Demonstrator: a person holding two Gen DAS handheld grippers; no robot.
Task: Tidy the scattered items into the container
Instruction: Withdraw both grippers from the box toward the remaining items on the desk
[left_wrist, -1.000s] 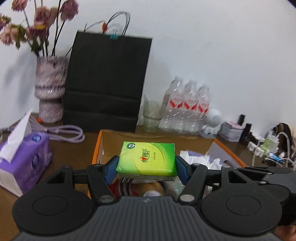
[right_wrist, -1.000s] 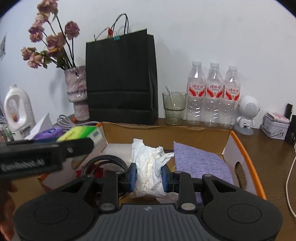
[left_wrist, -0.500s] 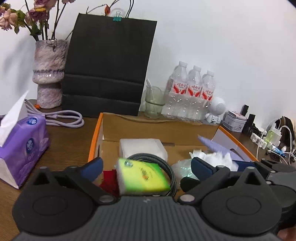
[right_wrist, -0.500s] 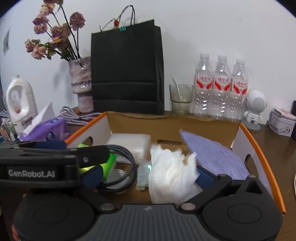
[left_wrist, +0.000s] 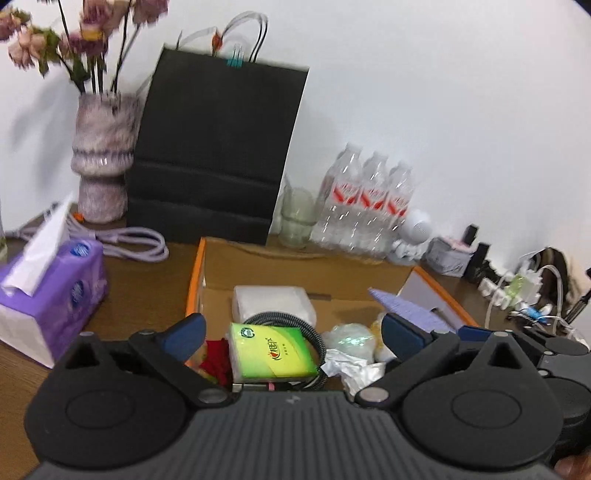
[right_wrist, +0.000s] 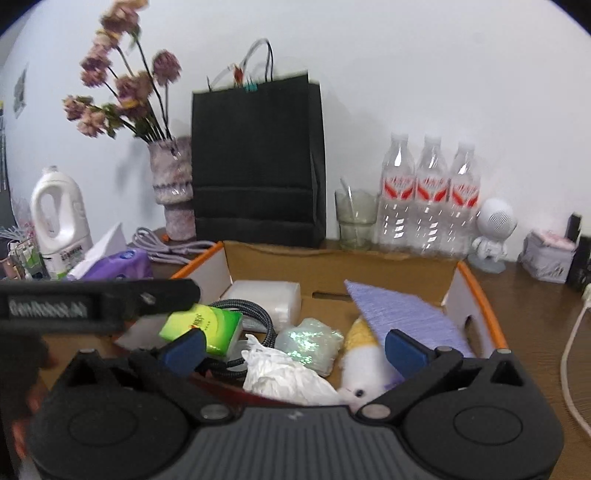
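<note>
Left claw (left_wrist: 291, 332): jaws wide, having just been opening, nothing gripped. The green tissue pack (left_wrist: 271, 350) lies loose below it inside the cardboard box (left_wrist: 195, 273), resting on a coiled black cable (left_wrist: 314, 332).

Right claw (right_wrist: 295, 343): jaws wide, having just been opening, nothing gripped. The crumpled white tissue (right_wrist: 284, 373) lies in the box beneath it, touching an iridescent wrapped bundle (right_wrist: 310, 343) at 1 o'clock.

Surroundings on the desk (left_wrist: 147, 280): purple tissue box (left_wrist: 48, 291) at 9 o'clock of the box; black paper bag (left_wrist: 218, 155), vase (left_wrist: 103, 162) and three water bottles (right_wrist: 430, 195) behind the far wall. The left claw's body crosses the right view at 9 o'clock.
</note>
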